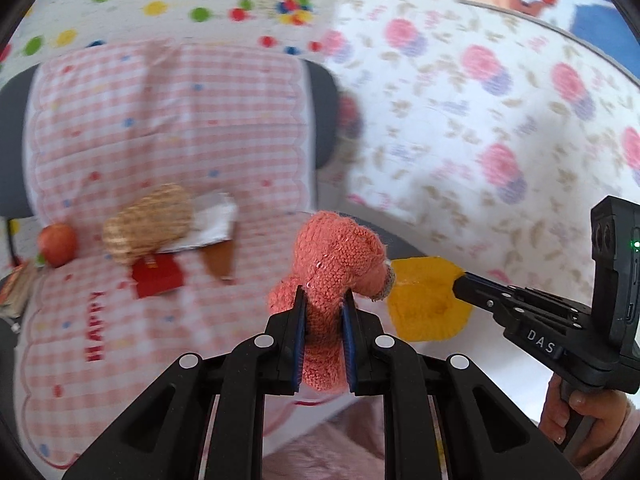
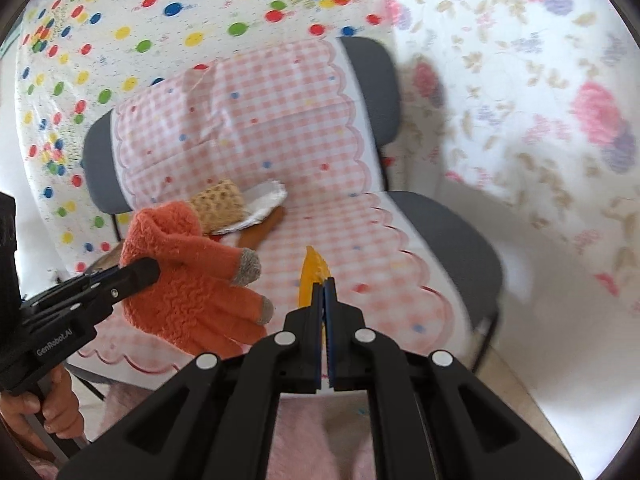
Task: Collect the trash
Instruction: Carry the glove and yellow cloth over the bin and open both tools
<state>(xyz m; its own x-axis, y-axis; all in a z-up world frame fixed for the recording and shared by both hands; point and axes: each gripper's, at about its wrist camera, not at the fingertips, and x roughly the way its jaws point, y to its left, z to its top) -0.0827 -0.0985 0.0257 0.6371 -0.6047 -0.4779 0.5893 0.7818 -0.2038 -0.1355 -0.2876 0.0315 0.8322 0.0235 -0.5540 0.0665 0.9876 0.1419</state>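
- Motion blur smears the pink checked cushion (image 1: 168, 128) and the litter at its 9 o'clock edge; the small red packet (image 1: 157, 278) there cannot be read.
- The left gripper (image 1: 324, 304) pinches the orange glove (image 1: 336, 268) tight between both fingers.
- The right gripper (image 2: 323, 286), nearly closed, clamps the yellow wrapper (image 2: 312, 276) at 12 o'clock.
- Only the left view shows the apple (image 1: 57, 243).
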